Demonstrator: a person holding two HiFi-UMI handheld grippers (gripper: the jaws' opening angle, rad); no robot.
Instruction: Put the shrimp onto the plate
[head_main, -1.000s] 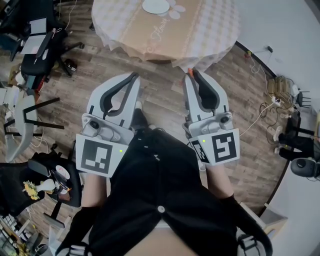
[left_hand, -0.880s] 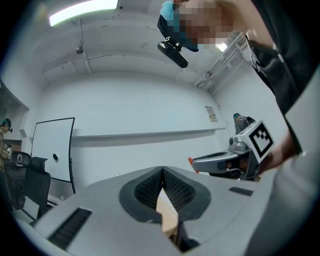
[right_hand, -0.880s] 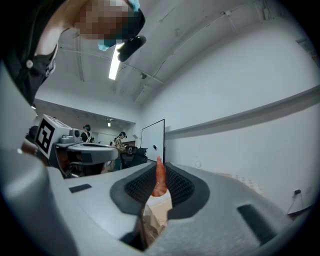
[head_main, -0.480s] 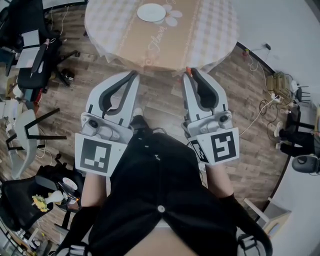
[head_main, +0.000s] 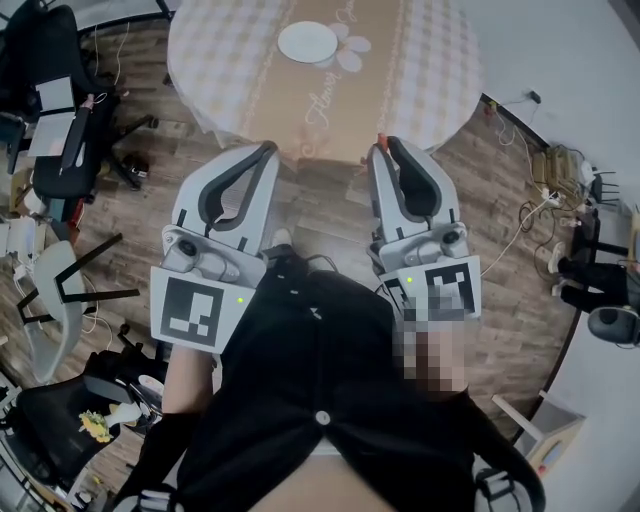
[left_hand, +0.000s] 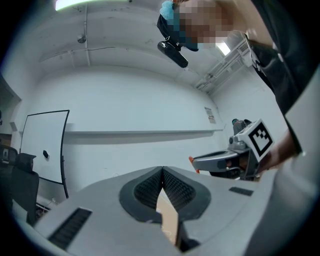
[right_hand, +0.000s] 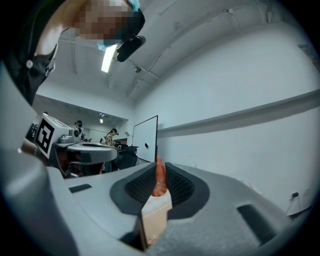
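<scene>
The orange shrimp is pinched upright between the jaws of the right gripper, its pointed end poking out just past the tips. In the head view that gripper hangs over the near edge of the round, cloth-covered table. The white plate sits on the table further in, well apart from the shrimp. The left gripper is held beside the right one, its jaws pressed together with nothing between them.

Office-like lab room: swivel office chairs, whiteboard, loose floor cables, wood-plank floor, round cloth-covered surface.
</scene>
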